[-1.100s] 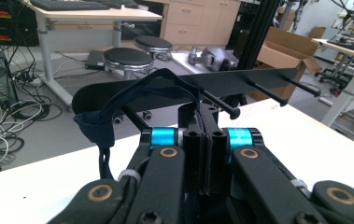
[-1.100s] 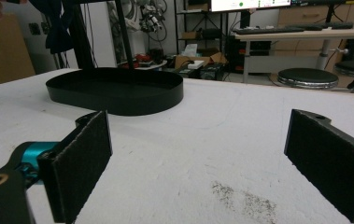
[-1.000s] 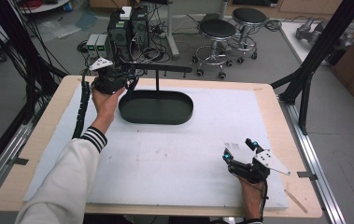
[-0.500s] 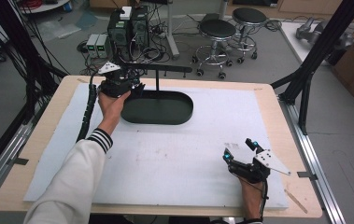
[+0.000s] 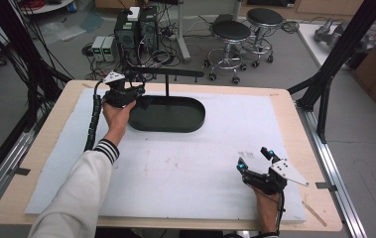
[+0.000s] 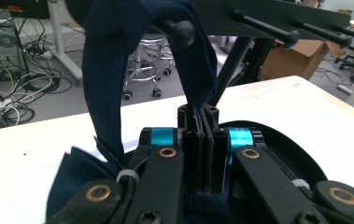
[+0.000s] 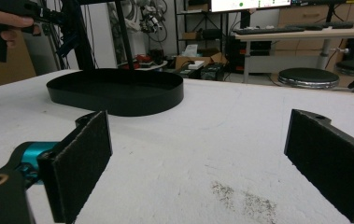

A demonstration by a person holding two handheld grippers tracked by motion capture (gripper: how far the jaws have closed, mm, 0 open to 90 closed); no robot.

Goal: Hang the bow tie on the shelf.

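Observation:
A black stand has an oval base tray (image 5: 195,119), an upright post (image 5: 166,87) and a horizontal bar (image 5: 175,73) with pegs. My left gripper (image 5: 137,92) is at the bar's left end, above the tray's left edge. In the left gripper view it (image 6: 203,116) is shut on a dark navy cloth (image 6: 104,84), which loops up over a round-tipped peg (image 6: 180,31) and hangs down on the left. My right gripper (image 5: 255,158) rests open on the white mat near the front right, with nothing between its pads (image 7: 79,158).
A white mat (image 5: 200,163) covers the wooden table. The tray (image 7: 118,98) lies ahead of the right gripper, with the other hand and its gripper (image 7: 20,11) beyond. Stools (image 5: 230,32), computers and cables stand on the floor behind the table.
My left gripper has shifted a little to the right and forward, closer to the stand's bar. The right gripper has stayed still.

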